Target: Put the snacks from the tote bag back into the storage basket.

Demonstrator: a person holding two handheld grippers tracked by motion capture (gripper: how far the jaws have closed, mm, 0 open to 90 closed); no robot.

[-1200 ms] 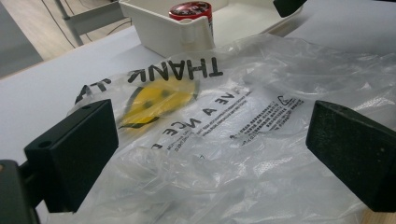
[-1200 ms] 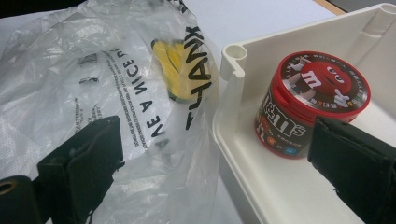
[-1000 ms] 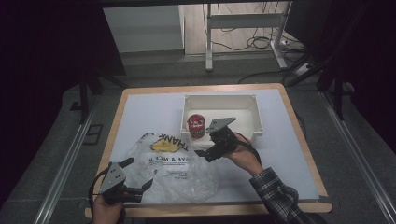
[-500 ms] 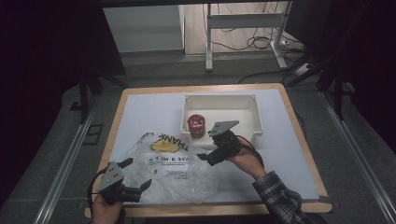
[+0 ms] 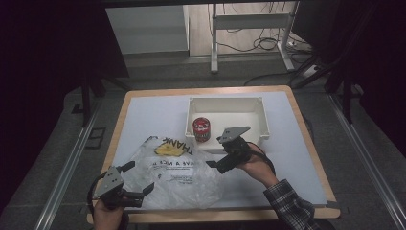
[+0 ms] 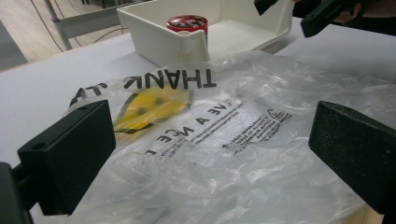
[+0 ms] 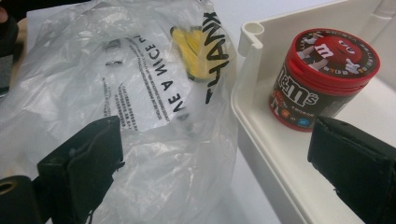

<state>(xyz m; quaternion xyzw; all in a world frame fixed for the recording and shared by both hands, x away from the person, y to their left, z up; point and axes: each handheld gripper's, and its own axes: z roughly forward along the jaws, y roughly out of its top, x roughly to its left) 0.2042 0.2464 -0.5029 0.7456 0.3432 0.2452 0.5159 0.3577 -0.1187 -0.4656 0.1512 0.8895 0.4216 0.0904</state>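
Spreading across the near half of the bench (image 5: 143,115) is a clear plastic bag (image 5: 177,175) printed with black lettering and a yellow smiley face, crumpled flat. Beyond it sits a white tray (image 5: 261,117), its near corner just beside the bag's far edge, and a red M&M's tub (image 5: 201,129) stands upright inside that corner. The right gripper (image 5: 214,166) hovers over the bag's right edge, jaws wide apart, holding nothing. The left gripper (image 5: 139,179) rests at the bag's near-left corner, jaws spread and empty.
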